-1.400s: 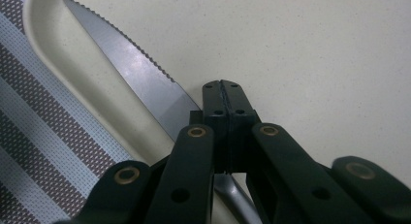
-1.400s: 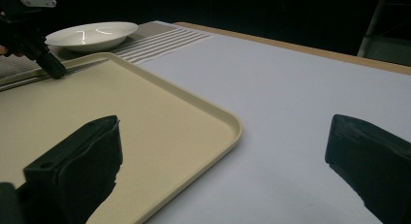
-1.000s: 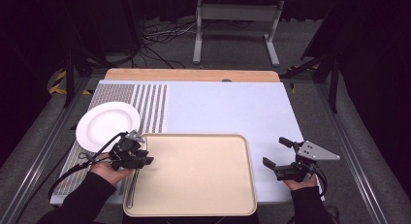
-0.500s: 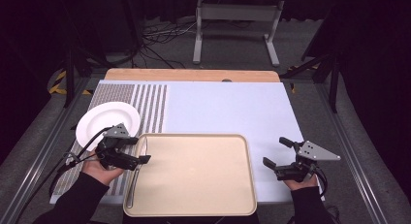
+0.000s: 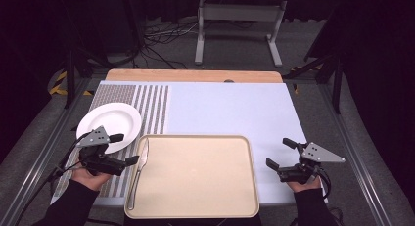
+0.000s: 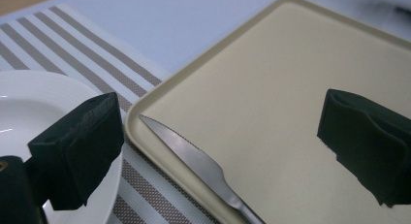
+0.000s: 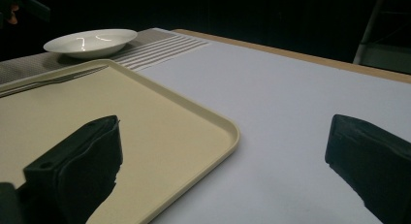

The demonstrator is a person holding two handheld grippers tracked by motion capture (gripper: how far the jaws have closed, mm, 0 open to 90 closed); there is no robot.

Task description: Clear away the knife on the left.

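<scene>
A silver table knife (image 5: 138, 171) lies lengthwise along the left rim of the beige tray (image 5: 195, 206), blade pointing away from me. In the left gripper view the knife (image 6: 194, 158) rests partly on the tray's raised rim (image 6: 145, 100), between and beyond my jaws. My left gripper (image 5: 126, 148) stands open just left of the tray, over the striped mat, with nothing held. My right gripper (image 5: 278, 152) is open too and hovers over the pale table to the right of the tray. A white plate (image 5: 108, 125) sits beside the left gripper.
A grey and white striped placemat (image 5: 147, 101) covers the table's left part, under the plate. The pale blue tabletop (image 5: 230, 108) stretches behind the tray to a wooden strip (image 5: 195, 75). Metal stand legs (image 5: 235, 35) and cables are on the floor beyond.
My left gripper has drawn back leftward from the tray's near-left rim, and the knife now lies uncovered along that rim. The right gripper has stayed in place.
</scene>
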